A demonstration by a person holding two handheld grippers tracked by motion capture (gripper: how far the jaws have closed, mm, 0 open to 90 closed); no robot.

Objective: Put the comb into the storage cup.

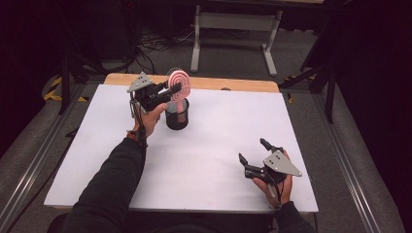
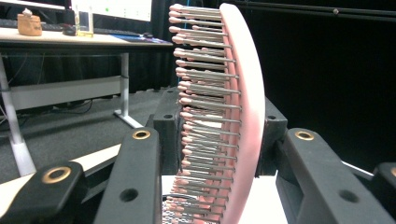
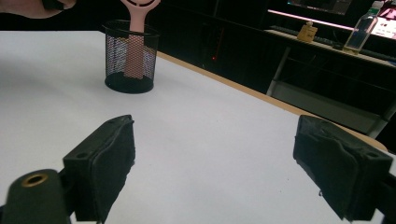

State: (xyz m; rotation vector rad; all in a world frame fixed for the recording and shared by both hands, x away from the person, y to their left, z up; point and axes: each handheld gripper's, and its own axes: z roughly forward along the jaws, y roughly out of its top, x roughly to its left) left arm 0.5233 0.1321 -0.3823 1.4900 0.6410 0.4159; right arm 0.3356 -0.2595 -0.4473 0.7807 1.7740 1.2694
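Your left gripper (image 1: 171,90) sits at about eleven o'clock on the white table (image 1: 204,155), near the far edge. Its jaws are closed on the head of a pink hairbrush (image 1: 180,86), one jaw on each side of the head. In the left gripper view the hairbrush (image 2: 224,112) stands upright between the jaws, seen edge-on, its rows of pink-tipped bristles pointing toward nine o'clock.

The brush's handle reaches down into a black mesh cup (image 1: 177,114), which stands on the table just below the head. In the right gripper view the mesh cup (image 3: 130,58) appears at eleven o'clock, with the pink handle visible through the mesh.

Your right gripper (image 1: 253,158) rests at about five o'clock on the table, well apart from the cup. Its jaws are spread wide and hold nothing.
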